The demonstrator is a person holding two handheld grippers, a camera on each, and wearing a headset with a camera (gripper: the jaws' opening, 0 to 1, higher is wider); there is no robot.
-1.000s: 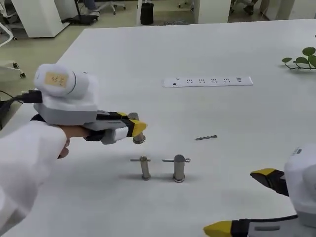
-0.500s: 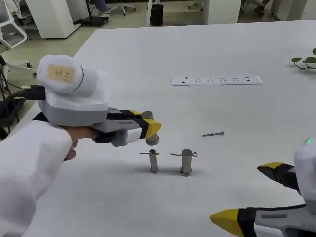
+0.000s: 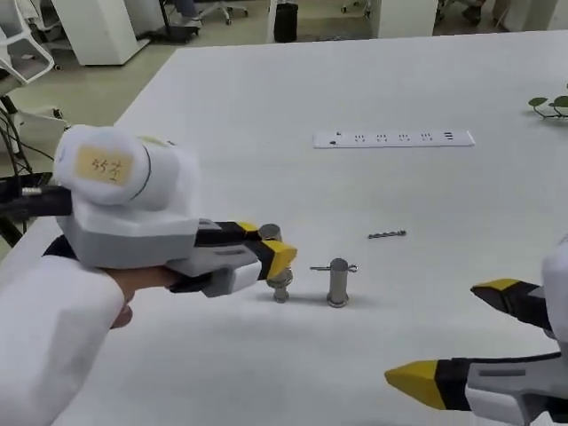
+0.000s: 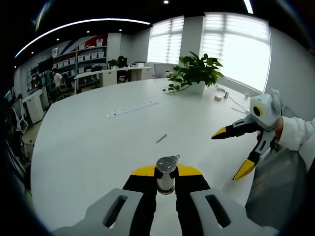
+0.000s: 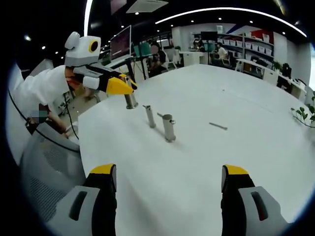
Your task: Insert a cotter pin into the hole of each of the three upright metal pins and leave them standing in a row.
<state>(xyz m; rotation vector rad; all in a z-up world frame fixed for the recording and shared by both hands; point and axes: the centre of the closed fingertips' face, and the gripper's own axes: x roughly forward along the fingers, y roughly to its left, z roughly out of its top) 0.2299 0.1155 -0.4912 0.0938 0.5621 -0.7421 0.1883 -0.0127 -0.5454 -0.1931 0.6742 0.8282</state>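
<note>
My left gripper is shut on an upright metal pin, whose round head stands between my yellow-tipped jaws. Just behind the jaw tips a second pin stands on the white table, partly hidden. A third pin stands to its right with a cotter pin through its hole. One loose cotter pin lies further back. Low at the right my right gripper hangs open and holds nothing. In the right gripper view the held pin and the two standing pins form a line.
A white power strip lies across the far middle of the table. Green plant leaves reach in at the far right edge. The table's left edge drops to an office floor with chairs and cabinets.
My left gripper has carried its pin nearer to the two standing pins, its tip now covering part of the left one. The right gripper has barely moved. The head view has shifted.
</note>
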